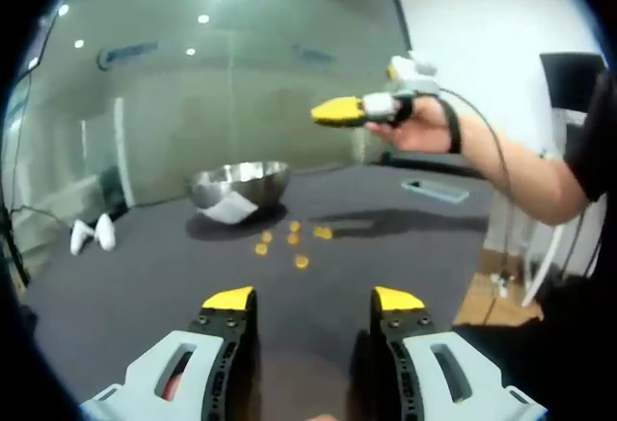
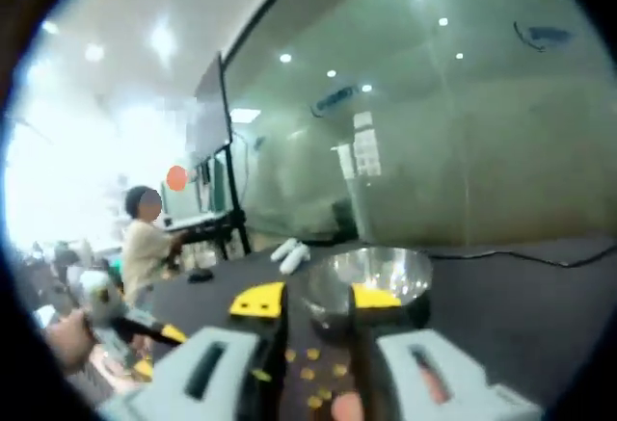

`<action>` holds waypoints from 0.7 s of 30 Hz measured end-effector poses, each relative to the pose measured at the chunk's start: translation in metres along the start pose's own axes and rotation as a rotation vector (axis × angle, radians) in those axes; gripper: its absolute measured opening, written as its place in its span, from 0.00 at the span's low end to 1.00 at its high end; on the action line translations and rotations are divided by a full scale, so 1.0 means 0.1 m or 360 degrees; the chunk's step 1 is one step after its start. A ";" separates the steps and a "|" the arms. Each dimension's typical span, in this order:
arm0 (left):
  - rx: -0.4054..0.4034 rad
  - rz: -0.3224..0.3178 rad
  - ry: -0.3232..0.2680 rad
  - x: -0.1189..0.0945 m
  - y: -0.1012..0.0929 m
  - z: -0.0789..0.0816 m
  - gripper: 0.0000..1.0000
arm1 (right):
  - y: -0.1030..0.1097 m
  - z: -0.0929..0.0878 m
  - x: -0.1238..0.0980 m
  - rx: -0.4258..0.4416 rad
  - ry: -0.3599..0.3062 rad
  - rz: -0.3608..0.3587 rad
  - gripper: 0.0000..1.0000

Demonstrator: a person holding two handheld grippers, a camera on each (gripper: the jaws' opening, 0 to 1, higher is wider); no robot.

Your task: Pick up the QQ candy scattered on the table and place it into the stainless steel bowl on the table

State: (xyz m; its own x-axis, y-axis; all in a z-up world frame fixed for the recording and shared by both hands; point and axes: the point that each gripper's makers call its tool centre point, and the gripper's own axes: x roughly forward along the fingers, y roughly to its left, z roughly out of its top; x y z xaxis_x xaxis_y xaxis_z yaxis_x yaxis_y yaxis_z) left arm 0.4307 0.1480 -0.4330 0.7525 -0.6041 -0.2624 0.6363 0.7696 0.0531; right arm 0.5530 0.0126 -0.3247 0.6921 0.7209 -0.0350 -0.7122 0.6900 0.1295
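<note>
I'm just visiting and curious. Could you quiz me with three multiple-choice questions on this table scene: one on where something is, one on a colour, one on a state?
1. Where do the candies lie? A) in the bowl B) on the table in front of the bowl C) on the floor
2. What colour are the jaw tips? A) yellow B) blue C) red
3. How is the left gripper? A) shut on a candy B) open, holding nothing C) shut on the bowl

1 B: they dot the dark table before the steel bowl.
2 A: every tip is yellow.
3 B: a wide gap shows between its jaws.
</note>
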 end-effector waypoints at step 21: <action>0.0028 -0.0003 -0.0011 -0.05 -0.06 -0.03 0.48 | 0.25 -1.28 -0.42 -0.0401 0.0471 0.0184 0.23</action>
State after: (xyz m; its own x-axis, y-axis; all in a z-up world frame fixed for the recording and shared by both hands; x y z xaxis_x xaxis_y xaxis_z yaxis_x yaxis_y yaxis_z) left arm 0.4228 0.1468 -0.4345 0.7525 -0.6070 -0.2557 0.6406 0.7647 0.0698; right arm 0.4907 0.0076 -0.4471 0.5684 0.7566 -0.3232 -0.8151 0.5712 -0.0962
